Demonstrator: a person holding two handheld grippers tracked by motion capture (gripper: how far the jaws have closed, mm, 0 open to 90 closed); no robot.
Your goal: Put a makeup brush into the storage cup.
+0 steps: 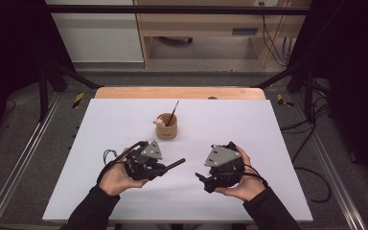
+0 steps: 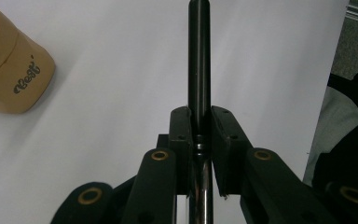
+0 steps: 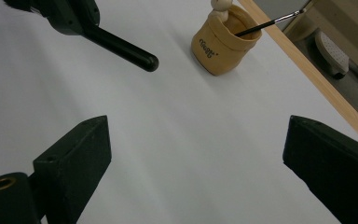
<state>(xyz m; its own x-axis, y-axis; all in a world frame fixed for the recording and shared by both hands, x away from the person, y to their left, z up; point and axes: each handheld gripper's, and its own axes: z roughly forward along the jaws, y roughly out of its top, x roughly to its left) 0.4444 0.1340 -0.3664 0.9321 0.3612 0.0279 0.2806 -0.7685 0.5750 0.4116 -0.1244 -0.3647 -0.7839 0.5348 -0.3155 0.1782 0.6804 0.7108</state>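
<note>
My left gripper (image 1: 165, 167) (image 2: 199, 122) is shut on a black pen (image 1: 176, 163) (image 2: 199, 56) that sticks out past its jaws toward the right, low over the white sheet. In the right gripper view the pen (image 3: 128, 51) ends short of a tan cup (image 3: 221, 46). This cup (image 1: 166, 130) (image 2: 14, 79) stands upright behind both grippers, with a thin brush (image 1: 173, 111) (image 3: 270, 21) leaning in it and a small pale figure (image 1: 159, 122) at its rim. My right gripper (image 1: 206, 164) (image 3: 196, 154) is open wide, with nothing but bare sheet between its jaws.
The white sheet (image 1: 124, 124) covers a wooden table whose far edge (image 1: 179, 92) (image 3: 307, 65) shows beyond the cup. Black frame bars slant in at both far corners. Cables (image 1: 311, 139) lie on the floor to the right.
</note>
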